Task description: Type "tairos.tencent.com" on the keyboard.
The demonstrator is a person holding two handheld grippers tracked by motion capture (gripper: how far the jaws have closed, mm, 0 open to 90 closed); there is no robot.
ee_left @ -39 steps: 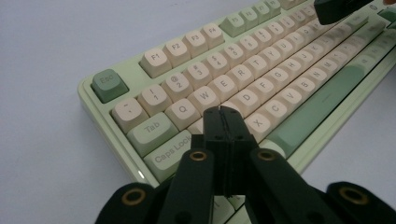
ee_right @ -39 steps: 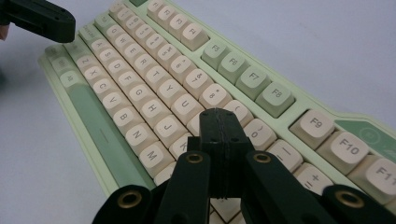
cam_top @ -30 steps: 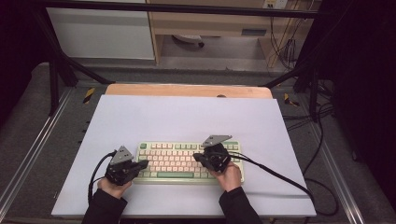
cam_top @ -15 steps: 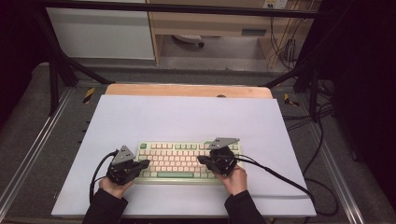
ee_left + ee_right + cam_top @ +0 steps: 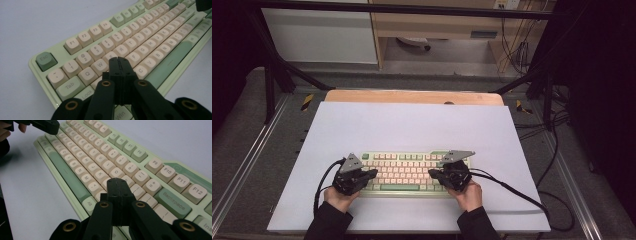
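Two things pretty much own the desk: the big pale lavender mat on the wooden tabletop, and lying on it, the mint green mechanical keyboard with cream keycaps. It sits right between and under both tools, so each one hangs over one end of it.

Left gripper is clenched tight, both jaws pressed flat together with nothing in them. The tip hovers over the letter rows just past Q and W, with the dark green Esc key off to its left.

Right gripper is the same deal, jaws squeezed together and empty. Its tip is over the keys near the right end of the letter block, and the green Backspace key sits just to its right.
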